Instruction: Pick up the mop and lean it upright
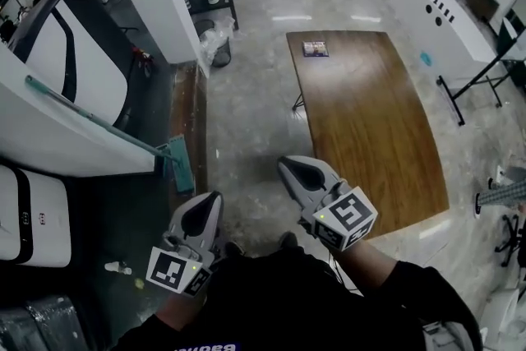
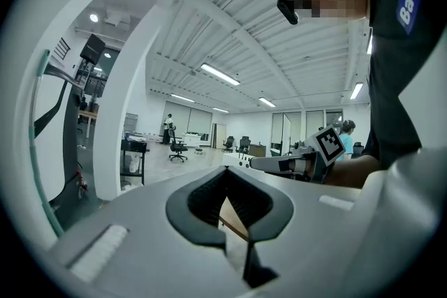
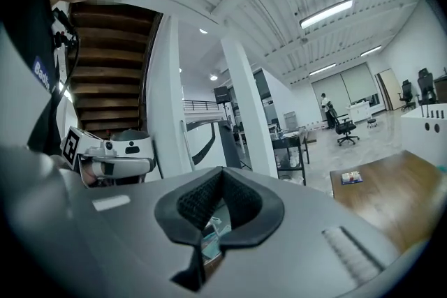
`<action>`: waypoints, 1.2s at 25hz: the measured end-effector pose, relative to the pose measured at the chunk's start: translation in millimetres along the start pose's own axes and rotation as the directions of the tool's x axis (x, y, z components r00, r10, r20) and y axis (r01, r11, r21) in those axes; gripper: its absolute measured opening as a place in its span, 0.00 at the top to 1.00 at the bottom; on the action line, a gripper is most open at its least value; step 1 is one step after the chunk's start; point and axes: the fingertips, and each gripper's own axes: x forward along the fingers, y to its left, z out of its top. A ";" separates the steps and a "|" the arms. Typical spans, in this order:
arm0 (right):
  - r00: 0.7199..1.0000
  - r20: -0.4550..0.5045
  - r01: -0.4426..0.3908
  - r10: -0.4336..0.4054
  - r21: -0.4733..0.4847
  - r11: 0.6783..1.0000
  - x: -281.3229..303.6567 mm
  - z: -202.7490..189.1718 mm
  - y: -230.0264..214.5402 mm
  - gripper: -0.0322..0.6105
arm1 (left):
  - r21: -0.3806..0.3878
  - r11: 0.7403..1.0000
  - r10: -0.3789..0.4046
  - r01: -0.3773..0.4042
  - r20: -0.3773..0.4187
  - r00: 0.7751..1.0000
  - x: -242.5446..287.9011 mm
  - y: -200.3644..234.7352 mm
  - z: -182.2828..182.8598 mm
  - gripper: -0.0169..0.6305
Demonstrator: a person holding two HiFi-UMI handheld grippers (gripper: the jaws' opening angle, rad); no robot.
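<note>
currently both pairs of jaws are pressed together with nothing in them: left gripper [image 1: 209, 205] and right gripper [image 1: 289, 167] hover side by side above the floor. the teal mop [image 1: 99, 121] slants against a white counter [image 1: 49, 136], its head on the floor ahead of the left gripper.

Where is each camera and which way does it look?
Head view: on the person's head, looking steeply down at mop and table; arms, left tool, right tool show.
Left gripper view: on left tool, facing distant chairs; its shut jaws show.
Right gripper view: on right tool, facing the pillar; shut jaws show.
Shared: each sees the other tool.
</note>
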 end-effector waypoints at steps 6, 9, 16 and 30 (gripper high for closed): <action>0.997 0.028 0.068 -0.068 -0.004 0.998 -20.9 -0.6 37.9 0.95 | 0.017 0.996 -0.090 0.089 0.028 0.996 -14.6 -13.4 8.7 0.94; 0.993 0.040 0.108 -0.108 0.004 0.994 -22.2 -7.0 72.3 0.95 | 0.018 0.991 -0.134 0.133 0.025 0.991 -38.2 -11.1 11.0 0.94; 0.990 0.023 0.142 -0.143 0.017 0.990 -8.0 -34.8 151.0 0.95 | 0.005 0.979 -0.202 0.202 0.044 0.978 -93.2 6.6 1.7 0.94; 1.000 0.013 0.021 -0.021 0.000 1.000 5.7 -31.8 213.6 0.95 | 0.014 0.982 -0.188 0.187 0.070 0.980 -147.3 4.0 13.2 0.94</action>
